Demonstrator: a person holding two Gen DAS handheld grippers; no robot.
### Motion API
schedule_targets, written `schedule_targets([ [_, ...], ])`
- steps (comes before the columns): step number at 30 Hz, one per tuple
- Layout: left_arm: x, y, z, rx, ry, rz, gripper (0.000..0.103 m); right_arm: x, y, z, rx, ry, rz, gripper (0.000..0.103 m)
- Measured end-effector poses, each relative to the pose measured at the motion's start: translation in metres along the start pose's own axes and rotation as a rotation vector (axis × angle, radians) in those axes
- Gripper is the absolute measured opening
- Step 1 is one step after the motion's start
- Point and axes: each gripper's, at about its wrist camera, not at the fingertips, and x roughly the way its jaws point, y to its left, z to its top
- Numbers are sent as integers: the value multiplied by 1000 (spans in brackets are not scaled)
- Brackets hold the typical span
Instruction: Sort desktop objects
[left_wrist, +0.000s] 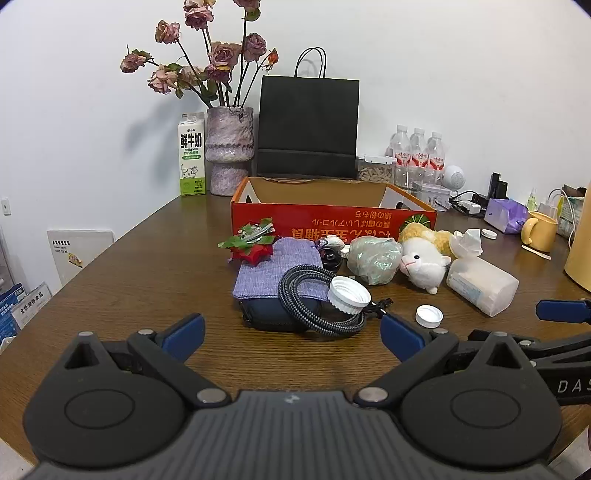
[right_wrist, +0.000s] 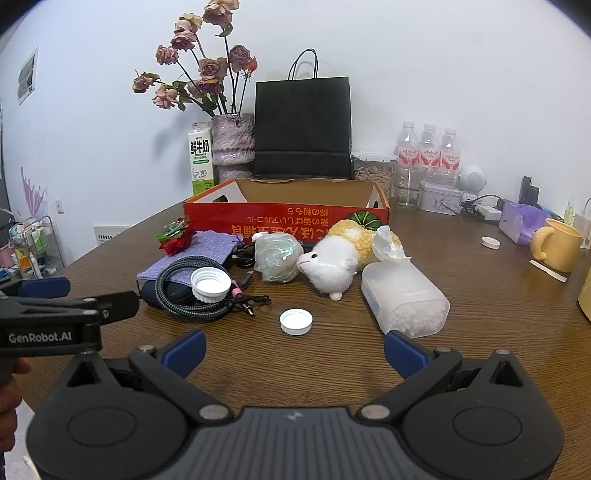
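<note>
Left wrist: dark pouch (left_wrist: 273, 314) half-hidden under cable (left_wrist: 314, 306).

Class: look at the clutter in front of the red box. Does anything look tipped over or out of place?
Yes. The clear jar of white beads lies on its side, uncapped, and two white caps sit loose: one on the coiled cable, one on the table.
</note>
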Motion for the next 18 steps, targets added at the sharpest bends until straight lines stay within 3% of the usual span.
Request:
schedule_targets([
  [18,1,0,1,-4,-9,-3,103,-2,1,2,2,-5,0,103],
])
